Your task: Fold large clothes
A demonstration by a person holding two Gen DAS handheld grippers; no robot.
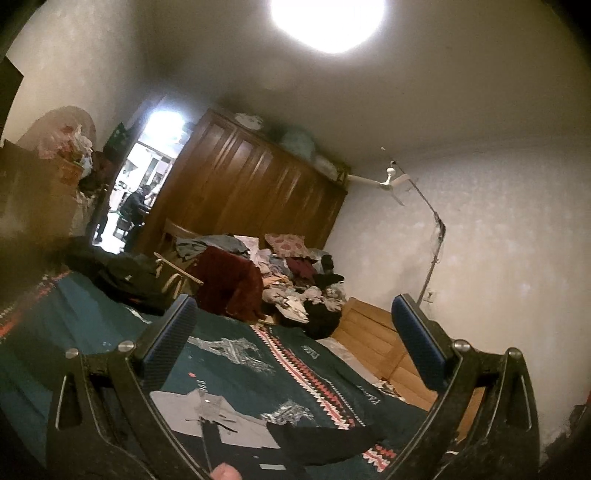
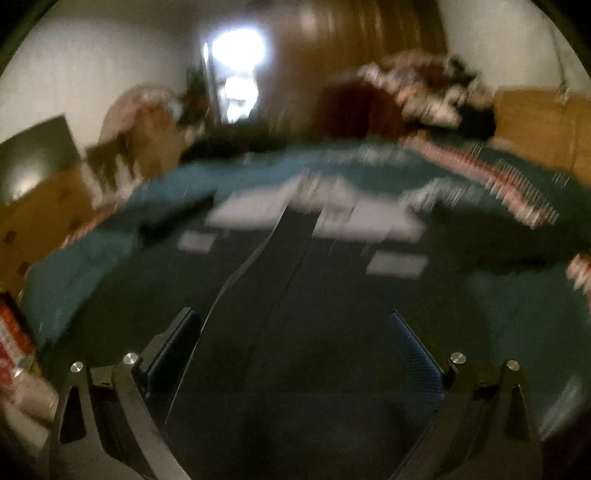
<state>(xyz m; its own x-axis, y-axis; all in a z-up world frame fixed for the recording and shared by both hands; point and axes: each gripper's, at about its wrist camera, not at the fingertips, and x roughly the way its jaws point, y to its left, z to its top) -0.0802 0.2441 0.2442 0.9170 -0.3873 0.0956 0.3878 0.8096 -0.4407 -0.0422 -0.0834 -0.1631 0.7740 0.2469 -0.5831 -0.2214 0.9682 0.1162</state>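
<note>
The left hand-held gripper (image 1: 295, 339) hung released above the teal bedspread (image 1: 92, 317), its 2 fingers wide apart. The right hand-held gripper (image 2: 295, 354) (badly blurred) gaped too, over the dark garment (image 2: 295, 295) lying spread on the bed.

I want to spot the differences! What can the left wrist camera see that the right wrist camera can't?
Only the left wrist view shows the bright ceiling lamp, the ceiling fan and a person in the doorway. Only the right wrist view, which is blurry, shows the dark jacket spread out right under the open right gripper, plus a red box at the edge. Both show the teal bedspread, the clothes pile and the brown wardrobe. The left gripper is open too.
</note>
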